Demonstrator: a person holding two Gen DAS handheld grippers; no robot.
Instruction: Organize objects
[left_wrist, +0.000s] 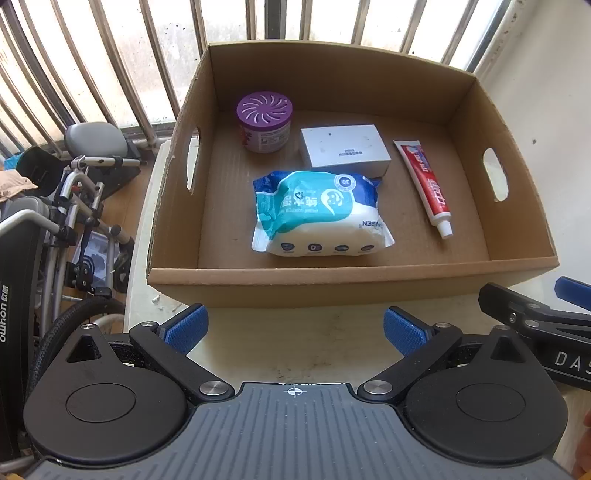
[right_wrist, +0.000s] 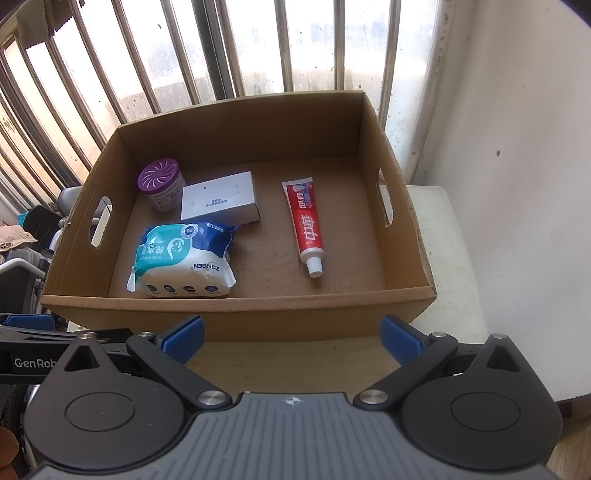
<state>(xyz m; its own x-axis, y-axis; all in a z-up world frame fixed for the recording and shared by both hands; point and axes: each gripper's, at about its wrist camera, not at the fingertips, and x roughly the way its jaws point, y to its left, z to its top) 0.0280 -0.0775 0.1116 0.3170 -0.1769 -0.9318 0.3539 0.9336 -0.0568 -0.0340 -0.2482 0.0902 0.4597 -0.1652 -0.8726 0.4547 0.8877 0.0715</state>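
Four items lie in the cardboard box (left_wrist: 354, 286). Both tongs, left gripper (left_wrist: 295, 330) and right gripper (right_wrist: 291, 339), gape empty at its near wall. The toothpaste tube (right_wrist: 306, 225), lengthwise near-to-far, sits nearest the right one.

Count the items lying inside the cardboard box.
4. Purple-lidded jar at the back left, white box beside it, wipes pack in front of them, toothpaste tube to the right. Nothing seems hidden.

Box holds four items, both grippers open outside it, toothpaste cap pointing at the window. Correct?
One error: the toothpaste cap points toward the near wall of the cardboard box, away from the window, as the right wrist view shows. Four items inside, left gripper and right gripper open outside.
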